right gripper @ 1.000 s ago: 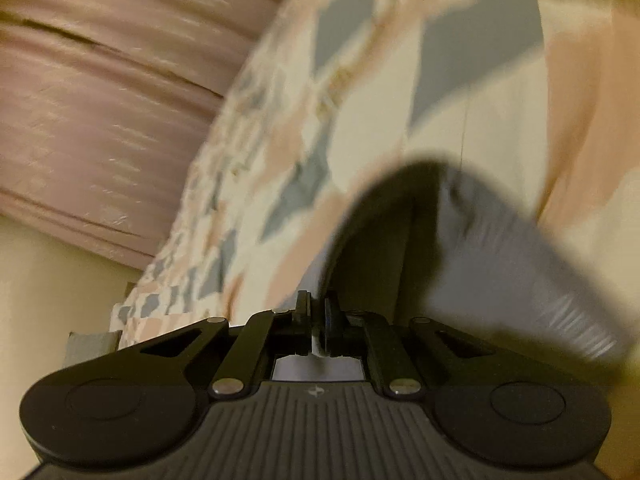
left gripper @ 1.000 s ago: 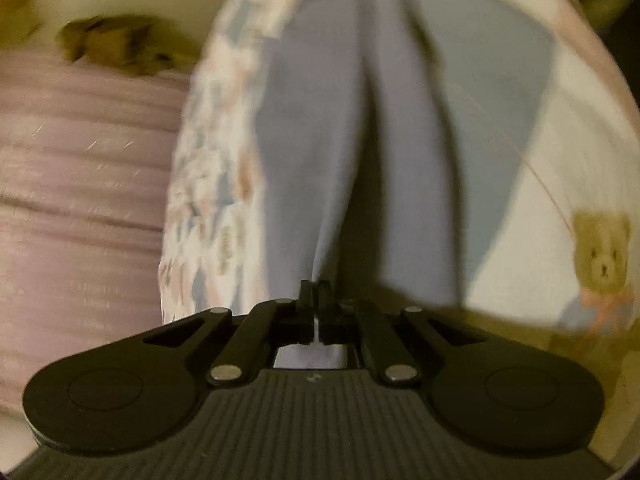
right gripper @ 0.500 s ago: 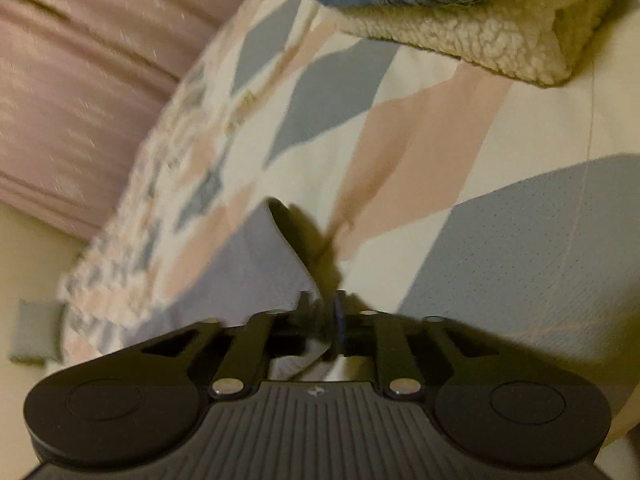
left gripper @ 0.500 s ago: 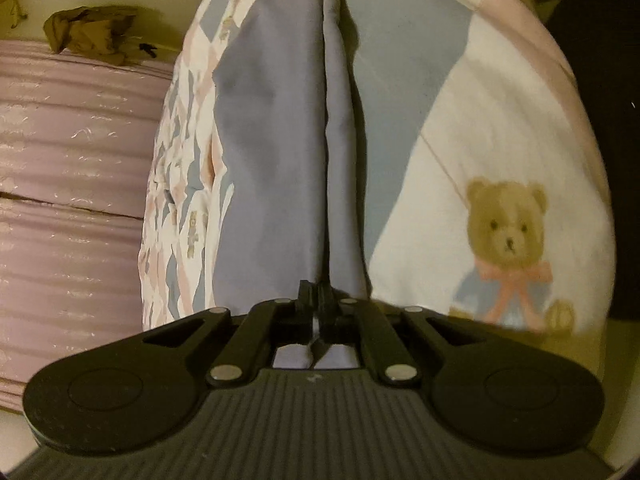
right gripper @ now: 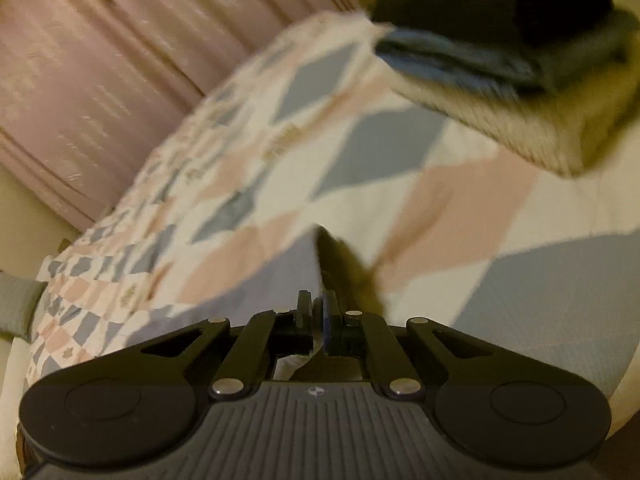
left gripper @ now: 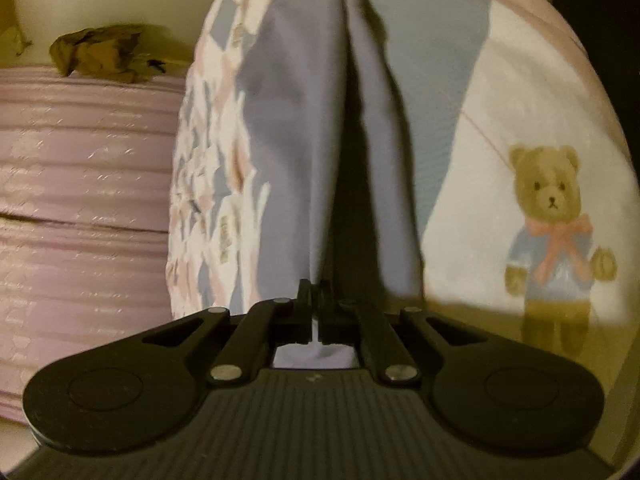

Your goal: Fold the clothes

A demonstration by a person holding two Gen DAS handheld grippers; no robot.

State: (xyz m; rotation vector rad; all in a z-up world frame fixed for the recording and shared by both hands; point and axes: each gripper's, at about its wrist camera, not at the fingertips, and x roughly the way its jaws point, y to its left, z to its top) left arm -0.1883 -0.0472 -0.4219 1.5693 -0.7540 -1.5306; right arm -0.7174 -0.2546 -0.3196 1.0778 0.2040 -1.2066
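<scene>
A lavender-grey garment (left gripper: 288,128) stretches away from my left gripper (left gripper: 317,294), which is shut on its near edge; two folds run up the frame with a dark gap between them. The same lavender-grey garment (right gripper: 256,292) shows in the right wrist view, lying low over the patterned bedspread (right gripper: 460,200). My right gripper (right gripper: 318,308) is shut on a raised edge of it. The rest of the garment is hidden behind the gripper bodies.
The bedspread (left gripper: 500,128) carries a teddy bear print (left gripper: 556,248) at right. Pink curtain folds (left gripper: 80,200) hang left, with a crumpled brown thing (left gripper: 100,54) on top. A stack of folded clothes (right gripper: 500,56), dark over cream fleece, sits at the far right of the bed.
The garment's two folds have parted again in the left view, opening a dark gap. The right gripper has swung, so the folded stack sits further right and the cloth lies lower.
</scene>
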